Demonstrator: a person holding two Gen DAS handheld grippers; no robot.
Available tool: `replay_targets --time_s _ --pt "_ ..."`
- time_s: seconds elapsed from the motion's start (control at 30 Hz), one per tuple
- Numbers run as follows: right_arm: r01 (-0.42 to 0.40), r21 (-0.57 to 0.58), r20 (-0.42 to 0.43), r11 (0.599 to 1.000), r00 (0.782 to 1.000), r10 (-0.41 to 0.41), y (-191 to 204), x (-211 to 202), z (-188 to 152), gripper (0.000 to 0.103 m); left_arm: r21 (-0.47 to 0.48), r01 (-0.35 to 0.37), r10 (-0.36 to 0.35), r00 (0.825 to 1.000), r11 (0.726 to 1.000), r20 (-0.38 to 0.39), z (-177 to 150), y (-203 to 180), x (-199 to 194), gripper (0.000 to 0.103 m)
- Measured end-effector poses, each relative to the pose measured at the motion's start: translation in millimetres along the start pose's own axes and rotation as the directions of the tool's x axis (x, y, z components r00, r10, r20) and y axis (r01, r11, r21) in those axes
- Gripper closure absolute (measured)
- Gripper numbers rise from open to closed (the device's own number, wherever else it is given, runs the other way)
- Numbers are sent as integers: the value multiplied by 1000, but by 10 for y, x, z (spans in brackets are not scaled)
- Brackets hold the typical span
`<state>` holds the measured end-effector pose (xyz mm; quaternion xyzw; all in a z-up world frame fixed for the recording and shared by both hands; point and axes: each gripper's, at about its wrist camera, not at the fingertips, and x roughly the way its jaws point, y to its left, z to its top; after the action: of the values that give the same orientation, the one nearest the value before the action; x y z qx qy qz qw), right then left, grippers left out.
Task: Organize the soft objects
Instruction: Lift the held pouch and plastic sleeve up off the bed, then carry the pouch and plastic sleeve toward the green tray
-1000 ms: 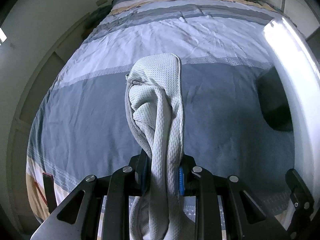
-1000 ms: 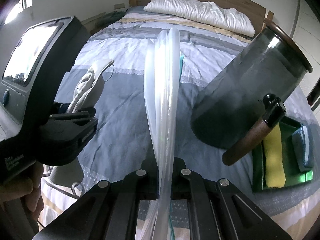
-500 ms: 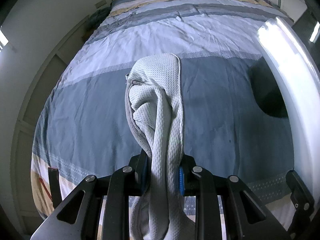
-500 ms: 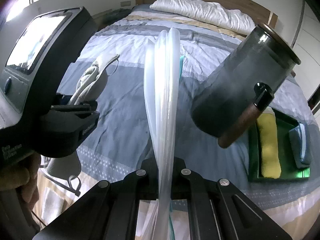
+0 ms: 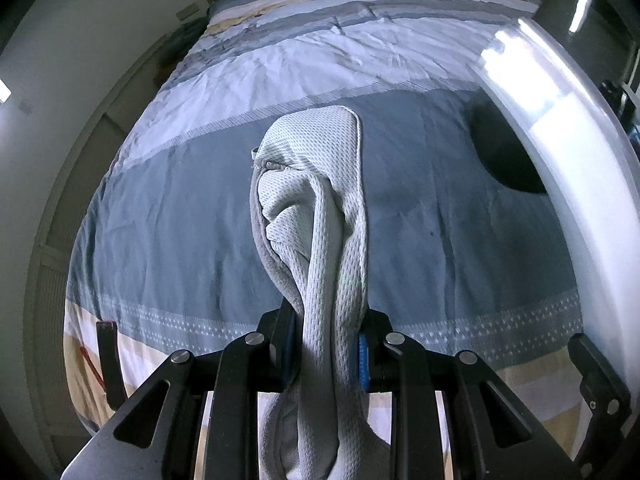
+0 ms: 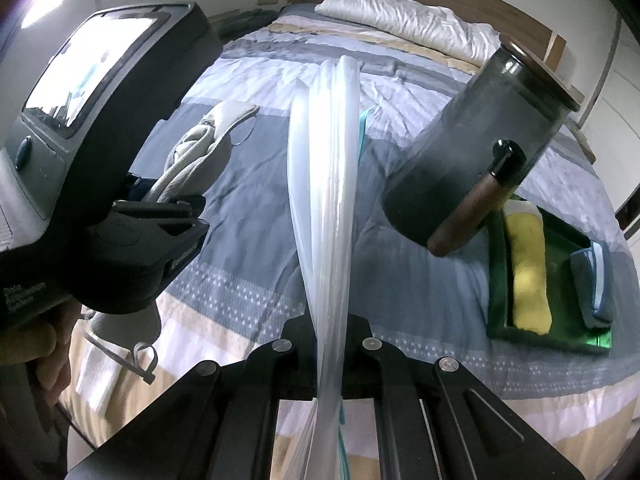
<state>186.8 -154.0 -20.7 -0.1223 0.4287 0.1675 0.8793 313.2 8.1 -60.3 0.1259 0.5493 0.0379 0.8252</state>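
Observation:
A grey mesh cloth (image 5: pixel 316 208) hangs bunched between the fingers of my left gripper (image 5: pixel 326 344), which is shut on it above the striped bed (image 5: pixel 180 220). The right wrist view shows the same cloth (image 6: pixel 204 140) sticking out of the left gripper (image 6: pixel 160 196) at the left. My right gripper (image 6: pixel 328 332) is shut on a clear plastic bag (image 6: pixel 324 184) with a teal edge, held upright. That bag (image 5: pixel 560 120) fills the right side of the left wrist view.
A dark cylindrical jar (image 6: pixel 472 136) with a brown lid and a wooden handle lies tilted on the bed. Beside it a green tray (image 6: pixel 560 332) holds a yellow cloth (image 6: pixel 528 272) and a blue-grey cloth (image 6: pixel 596 280). A white pillow (image 6: pixel 400 16) lies at the headboard.
Both hands have drifted sideways over the bed, so its foot edge and left side show more. Both grips, on the cloth and the bag, look the same.

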Motion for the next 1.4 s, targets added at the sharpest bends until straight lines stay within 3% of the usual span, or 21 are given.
replay_targets --time_s 0.53,1.4 --pt "-7 -52 -28 999 1000 6 -86 -277 -372 98 78 24 -23 1000 997 -21 -272 -331 -174 82" --pt "63 -22 -61 998 996 -65 -741 -733 -1106 98 191 84 -80 996 978 -29 -627 -1179 -649 81"
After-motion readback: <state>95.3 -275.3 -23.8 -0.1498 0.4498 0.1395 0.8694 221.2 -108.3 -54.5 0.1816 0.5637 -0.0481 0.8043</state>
